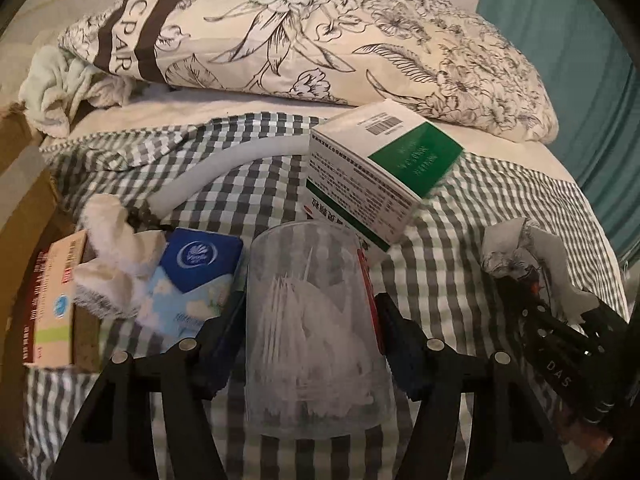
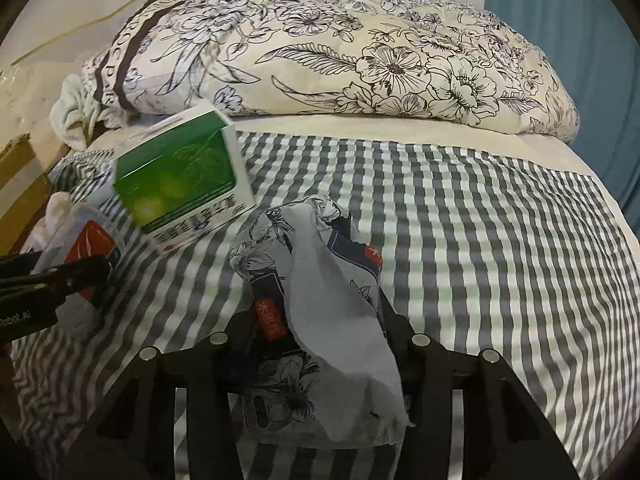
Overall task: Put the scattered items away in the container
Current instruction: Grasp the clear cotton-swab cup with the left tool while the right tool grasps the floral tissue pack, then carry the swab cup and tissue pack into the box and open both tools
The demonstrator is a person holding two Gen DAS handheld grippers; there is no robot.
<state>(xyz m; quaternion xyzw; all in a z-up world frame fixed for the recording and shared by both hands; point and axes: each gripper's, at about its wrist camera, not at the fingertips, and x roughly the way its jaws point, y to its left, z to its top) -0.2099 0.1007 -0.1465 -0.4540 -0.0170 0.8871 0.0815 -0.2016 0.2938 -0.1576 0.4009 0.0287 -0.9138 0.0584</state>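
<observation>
Clear plastic cup (image 1: 316, 328) of white picks sits clamped in the left gripper (image 1: 310, 320) above the checked bedsheet (image 1: 460, 248); the right gripper (image 2: 316, 332) pinches a crumpled printed wrapper (image 2: 320, 300) (green-and-white box (image 1: 376, 184) at twelve o'clock).

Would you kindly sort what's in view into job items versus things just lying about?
Job items: clear jar in left claw; printed wrapper in right claw; green-white box; blue tissue pack; cardboard box.

Lying about: floral quilt; checked sheet.
</observation>
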